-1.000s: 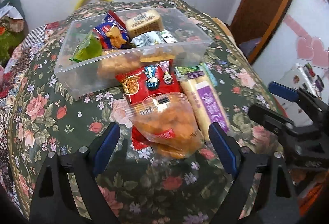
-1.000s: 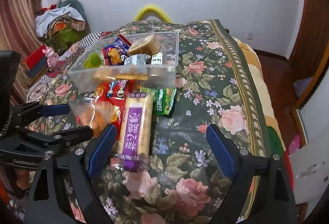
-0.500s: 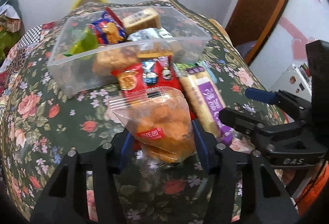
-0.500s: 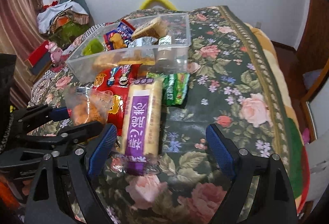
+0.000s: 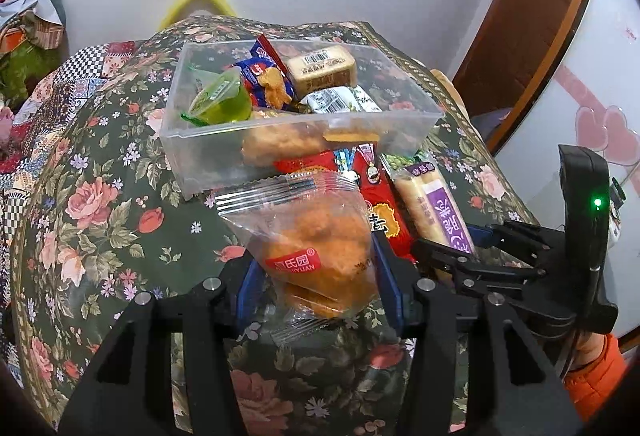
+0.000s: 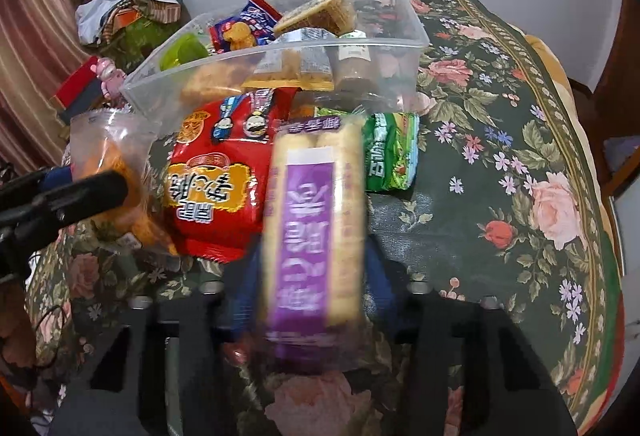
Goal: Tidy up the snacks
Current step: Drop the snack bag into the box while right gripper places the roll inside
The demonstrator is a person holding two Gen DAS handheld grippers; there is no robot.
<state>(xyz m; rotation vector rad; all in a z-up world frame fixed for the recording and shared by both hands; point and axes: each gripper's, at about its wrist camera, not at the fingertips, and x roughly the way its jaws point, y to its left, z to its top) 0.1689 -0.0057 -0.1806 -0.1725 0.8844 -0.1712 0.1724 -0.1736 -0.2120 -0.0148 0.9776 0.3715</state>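
Jaws closing on both sides, each with a snack between them. Left gripper (image 5: 316,290) pinches the clear bag of orange puffs (image 5: 316,248), pads pressing its flanks just in front of the clear bin (image 5: 208,143). Right gripper (image 6: 310,288) comes in around the long purple-labelled cracker pack (image 6: 312,220); that view is blurred, but the blue pads look pressed against the pack's sides. Cracker pack lies in front of the bin, beside the red packet (image 6: 216,179); a green packet (image 6: 390,155) sits on its other side. Bin is already half full of snacks, on the floral cloth (image 5: 100,203).

Judgement: the step is lifting both items to the bin. Grip lightly so the puffs are not crushed. The pack is held near one end and may droop; raise it clear of the bin's front wall before letting go.
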